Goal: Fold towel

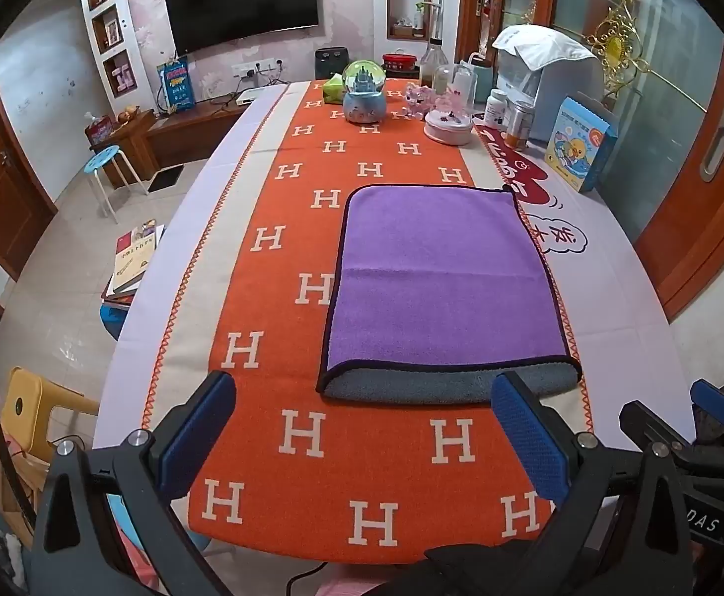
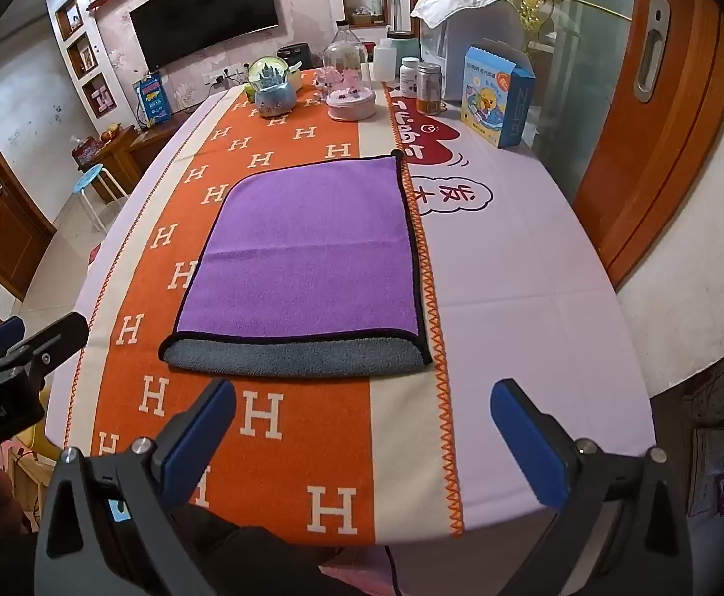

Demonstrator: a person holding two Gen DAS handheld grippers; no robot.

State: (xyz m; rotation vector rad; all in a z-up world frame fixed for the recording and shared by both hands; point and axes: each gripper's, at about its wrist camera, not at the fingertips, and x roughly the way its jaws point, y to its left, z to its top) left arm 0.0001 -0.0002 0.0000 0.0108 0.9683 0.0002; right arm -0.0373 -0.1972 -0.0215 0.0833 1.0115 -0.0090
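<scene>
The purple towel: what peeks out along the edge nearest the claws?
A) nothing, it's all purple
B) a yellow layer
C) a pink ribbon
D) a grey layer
D: the purple towel lies folded on the orange H-patterned cloth, and a grey layer shows below its black-trimmed near edge, with both the left claw and the right claw open and apart from it.

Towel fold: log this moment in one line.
towel: folded once, flat on table | left gripper: open, empty | right gripper: open, empty
</scene>
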